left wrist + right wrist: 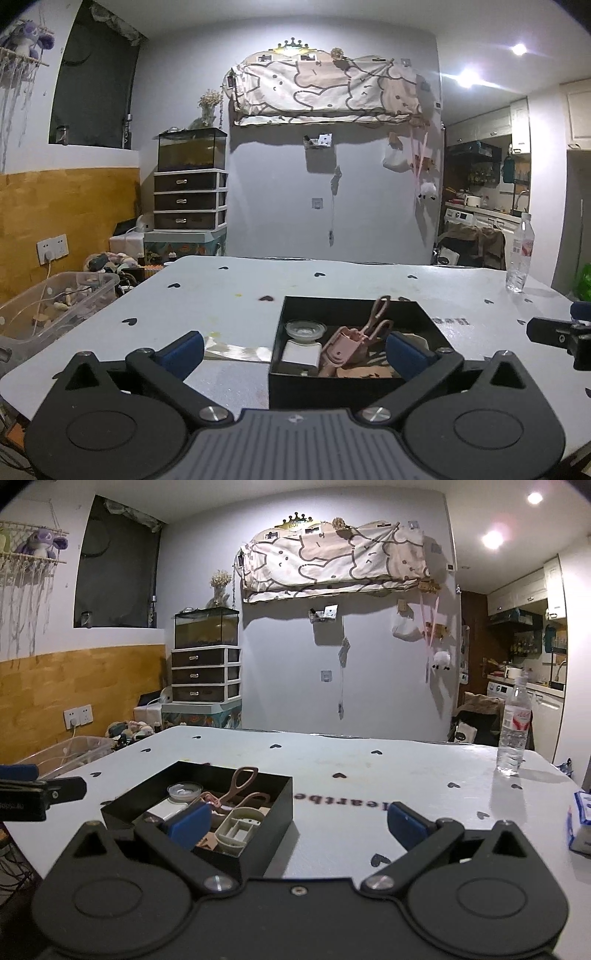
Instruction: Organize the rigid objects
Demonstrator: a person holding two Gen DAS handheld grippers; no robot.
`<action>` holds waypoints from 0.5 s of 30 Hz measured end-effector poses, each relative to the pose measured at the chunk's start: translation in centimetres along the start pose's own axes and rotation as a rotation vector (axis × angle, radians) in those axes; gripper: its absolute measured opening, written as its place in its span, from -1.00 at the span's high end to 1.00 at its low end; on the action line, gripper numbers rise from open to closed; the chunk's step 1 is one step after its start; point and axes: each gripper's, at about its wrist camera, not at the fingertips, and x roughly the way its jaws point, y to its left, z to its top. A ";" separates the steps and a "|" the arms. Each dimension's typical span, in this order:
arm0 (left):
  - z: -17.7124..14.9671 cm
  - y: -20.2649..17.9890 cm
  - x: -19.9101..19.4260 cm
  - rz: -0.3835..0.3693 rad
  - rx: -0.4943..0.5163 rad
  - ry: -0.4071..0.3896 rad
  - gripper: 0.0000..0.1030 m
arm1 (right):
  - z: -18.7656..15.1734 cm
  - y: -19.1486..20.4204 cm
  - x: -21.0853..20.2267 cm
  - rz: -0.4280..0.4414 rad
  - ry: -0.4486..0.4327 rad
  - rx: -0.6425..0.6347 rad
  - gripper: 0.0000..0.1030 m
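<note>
A black open box (pixel 332 387) sits on the white table (pixel 221 295), just ahead of my left gripper (pixel 293 350). That gripper is wide open, blue pads apart, holding nothing. Inside the box lie pink scissors (pixel 378 317), a pink clip-like tool (pixel 341 349), a small glass dish (pixel 306 328) and a white block (pixel 300 352). In the right wrist view the same box (pixel 271 830) lies ahead to the left, holding the scissors (pixel 240 786), the dish (pixel 184 790) and a beige compartment piece (pixel 240 829). My right gripper (pixel 297 825) is also open and empty.
A clear water bottle (pixel 519 254) (pixel 513 731) stands at the table's far right corner. A blue and white packet (pixel 580 823) lies at the right edge. A shiny strip (pixel 236 352) lies left of the box. A clear plastic bin (pixel 55 306) sits beyond the table's left edge.
</note>
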 end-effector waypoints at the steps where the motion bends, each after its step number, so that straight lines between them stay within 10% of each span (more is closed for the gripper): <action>1: -0.1 -0.1 -0.1 -0.007 0.000 0.003 -1.00 | -0.1 -0.1 -0.1 -0.006 0.002 0.004 -1.00; 15: -0.4 -1.3 -0.7 -0.001 0.037 0.012 -1.00 | -0.7 -0.2 -0.8 -0.022 0.016 0.015 -1.00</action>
